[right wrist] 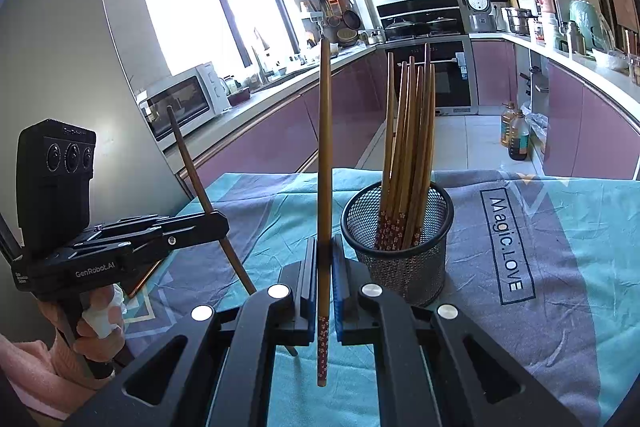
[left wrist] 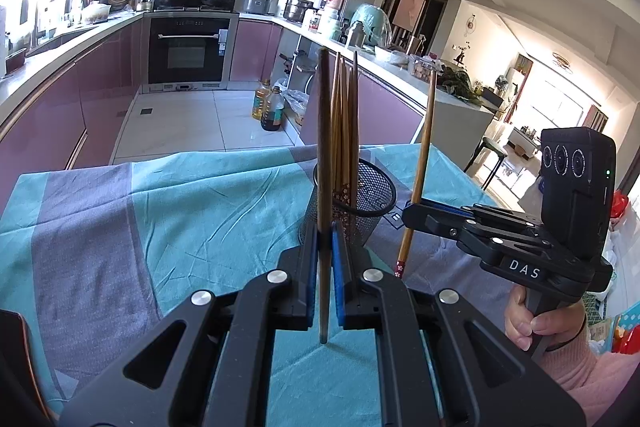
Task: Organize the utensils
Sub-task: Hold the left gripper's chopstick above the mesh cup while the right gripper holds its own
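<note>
A black mesh cup (right wrist: pixel 400 259) stands on the tablecloth with several wooden chopsticks (right wrist: pixel 408 155) upright in it, flowered ends down. My right gripper (right wrist: pixel 325 247) is shut on one chopstick (right wrist: pixel 325 147), held upright just left of the cup with its flowered end hanging below the jaws. My left gripper (left wrist: pixel 325 227) is shut on a plain brown chopstick (left wrist: pixel 324 127), also upright, in front of the cup (left wrist: pixel 372 195). From the left wrist, the right gripper (left wrist: pixel 412 213) shows to the right of the cup. From the right wrist, the left gripper (right wrist: pixel 218 223) is at the left, its chopstick (right wrist: pixel 192 163) leaning.
A teal and grey cloth (right wrist: pixel 560 227) covers the table; its far edge drops to the tiled kitchen floor. Oil bottles (left wrist: pixel 272 107) stand on the floor by purple cabinets. A flat orange-edged object (right wrist: pixel 144 279) lies under the left gripper. A person's hands (left wrist: pixel 532 323) hold the grips.
</note>
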Available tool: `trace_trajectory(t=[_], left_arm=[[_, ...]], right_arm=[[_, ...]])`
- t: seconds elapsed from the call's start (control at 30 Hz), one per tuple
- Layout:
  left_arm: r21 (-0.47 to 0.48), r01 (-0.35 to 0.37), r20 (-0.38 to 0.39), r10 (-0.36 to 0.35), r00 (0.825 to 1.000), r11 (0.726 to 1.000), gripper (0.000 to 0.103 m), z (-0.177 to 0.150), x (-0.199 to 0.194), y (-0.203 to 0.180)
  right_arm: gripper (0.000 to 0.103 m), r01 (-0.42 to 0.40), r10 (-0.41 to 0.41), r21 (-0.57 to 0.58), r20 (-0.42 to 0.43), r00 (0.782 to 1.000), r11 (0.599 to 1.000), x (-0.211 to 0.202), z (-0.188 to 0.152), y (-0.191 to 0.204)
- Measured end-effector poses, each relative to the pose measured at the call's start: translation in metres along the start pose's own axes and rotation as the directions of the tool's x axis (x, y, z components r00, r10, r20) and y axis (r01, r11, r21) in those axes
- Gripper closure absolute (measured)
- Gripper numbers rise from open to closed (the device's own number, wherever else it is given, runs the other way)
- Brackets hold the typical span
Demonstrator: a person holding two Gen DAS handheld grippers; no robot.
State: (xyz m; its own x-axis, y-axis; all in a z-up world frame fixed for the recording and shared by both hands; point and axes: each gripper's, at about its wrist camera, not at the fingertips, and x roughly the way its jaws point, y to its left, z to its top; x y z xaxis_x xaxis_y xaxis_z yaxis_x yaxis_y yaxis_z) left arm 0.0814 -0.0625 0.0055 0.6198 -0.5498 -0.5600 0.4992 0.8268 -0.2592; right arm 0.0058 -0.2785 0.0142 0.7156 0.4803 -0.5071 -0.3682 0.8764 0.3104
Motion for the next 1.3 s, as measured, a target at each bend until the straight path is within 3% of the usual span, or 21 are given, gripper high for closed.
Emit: trace_trajectory(t=[1.3], left_arm=[[0.016, 0.025, 0.023, -0.026, 0.999, 1.0, 0.096, 0.0079, -0.0067, -0.0025]], right_arm=[[0.097, 0.009, -0.008, -0.006, 0.023, 1.0, 1.0, -0.0032, 0.0086, 0.0002]])
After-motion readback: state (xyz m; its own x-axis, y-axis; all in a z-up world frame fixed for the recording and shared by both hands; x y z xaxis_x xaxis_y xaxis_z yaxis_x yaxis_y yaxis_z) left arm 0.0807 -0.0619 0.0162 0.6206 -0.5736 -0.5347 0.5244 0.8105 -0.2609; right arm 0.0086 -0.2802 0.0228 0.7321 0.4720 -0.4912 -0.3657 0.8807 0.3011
